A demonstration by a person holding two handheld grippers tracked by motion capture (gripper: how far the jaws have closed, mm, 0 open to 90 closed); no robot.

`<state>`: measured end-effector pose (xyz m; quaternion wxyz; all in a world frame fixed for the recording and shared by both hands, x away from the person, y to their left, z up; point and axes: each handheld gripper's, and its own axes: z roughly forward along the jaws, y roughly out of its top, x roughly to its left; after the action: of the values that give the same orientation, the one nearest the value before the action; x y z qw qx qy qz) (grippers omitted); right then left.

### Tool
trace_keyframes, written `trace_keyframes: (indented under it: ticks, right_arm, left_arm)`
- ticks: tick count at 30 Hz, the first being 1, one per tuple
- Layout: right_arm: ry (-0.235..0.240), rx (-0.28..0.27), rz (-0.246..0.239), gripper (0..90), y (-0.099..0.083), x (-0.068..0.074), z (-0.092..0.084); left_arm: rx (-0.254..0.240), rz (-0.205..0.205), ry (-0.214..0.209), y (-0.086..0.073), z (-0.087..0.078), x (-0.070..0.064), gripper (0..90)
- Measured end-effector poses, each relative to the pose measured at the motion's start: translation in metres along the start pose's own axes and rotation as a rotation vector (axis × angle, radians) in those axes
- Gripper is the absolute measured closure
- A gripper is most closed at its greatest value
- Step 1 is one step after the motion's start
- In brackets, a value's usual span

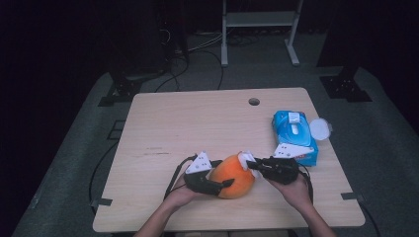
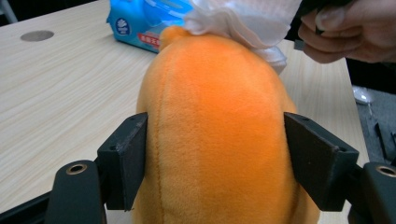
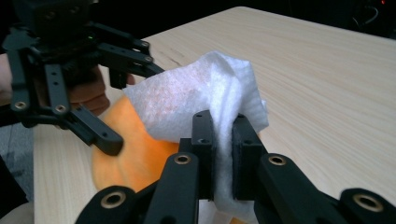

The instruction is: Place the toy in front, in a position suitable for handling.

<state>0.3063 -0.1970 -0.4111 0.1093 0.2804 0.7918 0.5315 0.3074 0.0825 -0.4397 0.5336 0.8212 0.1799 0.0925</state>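
Your left claw [image 1: 228, 183] grips one orange plush toy [image 1: 236, 176]; your right claw [image 1: 251, 165] pinches one white wipe [image 1: 246, 158] against it; one blue wipe pack [image 1: 295, 135] sits on the counter [image 1: 197, 123]

Plush [image 1: 236, 177]: plain orange, darker seam lines running lengthwise. Wipe [image 3: 196, 100]: white, faint dotted emboss. Both claws [image 1: 228, 183] [image 1: 253, 165]: black, brass-coloured rivets, grey top plates. Pack [image 1: 295, 136]: blue with white lid. Worktop [image 1: 197, 123]: pale wood grain. Floor: grey.
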Motion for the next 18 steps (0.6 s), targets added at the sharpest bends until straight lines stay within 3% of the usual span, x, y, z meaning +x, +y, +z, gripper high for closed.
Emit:
trace_keyframes:
  ticks: [6,8,12,16,18]
  right_arm:
    - [0.009,-0.031,-0.023,81.4,0.009,0.006,-0.001]
    - [0.003,-0.030,-0.011,81.4,0.007,0.002,-0.004]
    - [-0.025,-0.010,0.009,81.4,0.001,-0.007,-0.006]
    - [-0.017,-0.004,-0.019,81.3,0.005,0.002,-0.004]
    - [0.013,-0.010,-0.042,81.3,0.010,0.010,-0.002]
  left_arm:
    - [0.008,0.127,-0.020,0.004,0.005,-0.017,26.8]
    - [0.010,0.123,-0.011,0.005,0.005,-0.017,27.0]
    - [0.001,0.076,-0.007,0.003,0.004,-0.011,27.0]
    - [0.003,0.106,-0.017,0.004,0.007,-0.015,27.0]
    - [0.001,0.125,-0.022,0.004,0.008,-0.019,27.0]
